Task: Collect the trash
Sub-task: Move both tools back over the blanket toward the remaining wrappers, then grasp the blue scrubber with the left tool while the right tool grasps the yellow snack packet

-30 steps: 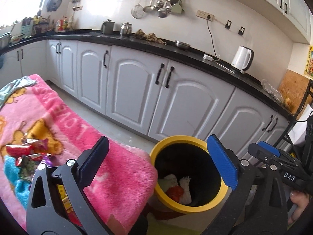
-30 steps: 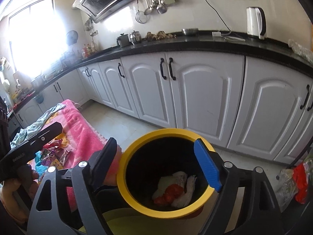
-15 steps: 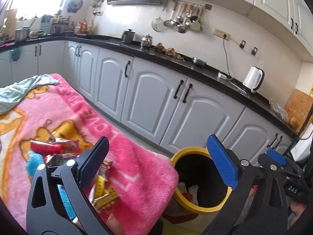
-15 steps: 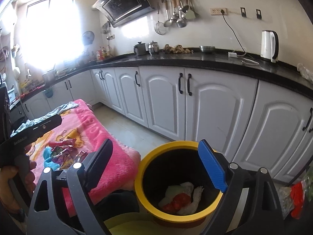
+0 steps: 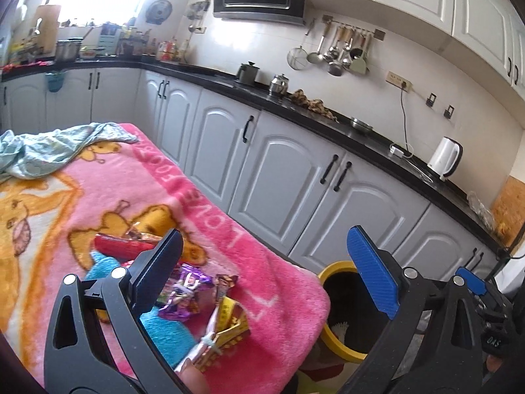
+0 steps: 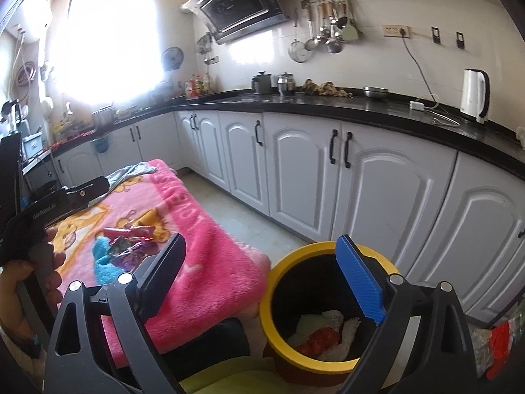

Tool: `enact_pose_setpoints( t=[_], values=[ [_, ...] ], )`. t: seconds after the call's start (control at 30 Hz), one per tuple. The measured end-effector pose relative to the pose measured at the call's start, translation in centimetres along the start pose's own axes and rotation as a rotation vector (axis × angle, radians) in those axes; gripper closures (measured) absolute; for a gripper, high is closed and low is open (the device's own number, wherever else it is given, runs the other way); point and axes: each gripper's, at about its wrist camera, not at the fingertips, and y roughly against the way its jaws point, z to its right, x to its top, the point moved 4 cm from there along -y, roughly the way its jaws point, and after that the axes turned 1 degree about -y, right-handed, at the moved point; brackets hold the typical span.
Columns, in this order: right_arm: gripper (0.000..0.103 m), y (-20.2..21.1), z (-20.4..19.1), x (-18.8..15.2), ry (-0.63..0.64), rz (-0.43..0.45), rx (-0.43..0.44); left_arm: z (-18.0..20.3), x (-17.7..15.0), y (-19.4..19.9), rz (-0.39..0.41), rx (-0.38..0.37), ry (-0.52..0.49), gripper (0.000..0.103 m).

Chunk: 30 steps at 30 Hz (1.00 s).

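Several crumpled snack wrappers [image 5: 193,295] lie in a heap on a pink cartoon blanket [image 5: 229,239]; they also show in the right wrist view [image 6: 129,241]. A yellow-rimmed black bin [image 6: 328,305] stands on the floor past the blanket's corner, with white and red trash inside; in the left wrist view the bin [image 5: 331,335] is partly hidden. My left gripper [image 5: 265,279] is open and empty above the blanket's corner, just right of the wrappers. My right gripper [image 6: 262,282] is open and empty above the near left edge of the bin.
White lower cabinets [image 6: 302,170] under a black counter [image 6: 377,111] run along the back, with a white kettle [image 6: 474,95] on it. A light blue cloth [image 5: 49,151] lies on the blanket's far end. A bag with red contents [image 6: 495,338] sits on the floor at right.
Both grippers have pulled back and swung left, away from the bin. The wrappers on the blanket have come into view between the left fingers. Both stay open and empty.
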Motion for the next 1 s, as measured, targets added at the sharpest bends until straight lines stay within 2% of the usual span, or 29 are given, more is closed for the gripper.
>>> enact_pose_setpoints(
  t=[0.37,0.67,1.0],
  values=[
    [0.013,-0.8,-4.7,-0.3,0.067,-0.021,0.069,-3.6,0.8,1.5,0.027,0.046,0.059,0.011],
    [0.013,-2.2,-9.0,-1.4,0.116,-0.073,0.146,-6.5,1.2,2.6,0.047,0.091,0.102,0.011],
    [0.013,-5.9,-13.8,-3.6,0.093,-0.211,0.230,-9.7,0.4,2.9,0.035,0.150,0.127,0.011]
  ],
)
